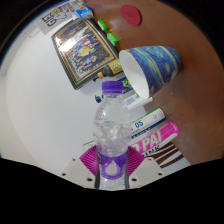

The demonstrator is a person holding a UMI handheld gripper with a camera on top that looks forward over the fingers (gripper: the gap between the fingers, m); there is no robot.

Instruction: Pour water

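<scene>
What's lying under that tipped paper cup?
A white labelled packet and a pink one show below the cup; the rest is covered. The tongs grip the bottle.

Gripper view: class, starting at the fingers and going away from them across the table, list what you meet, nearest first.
Clear water bottle standing between the fingers of the hand-held gripper → blue patterned paper cup lying on its side → red disc.
</scene>
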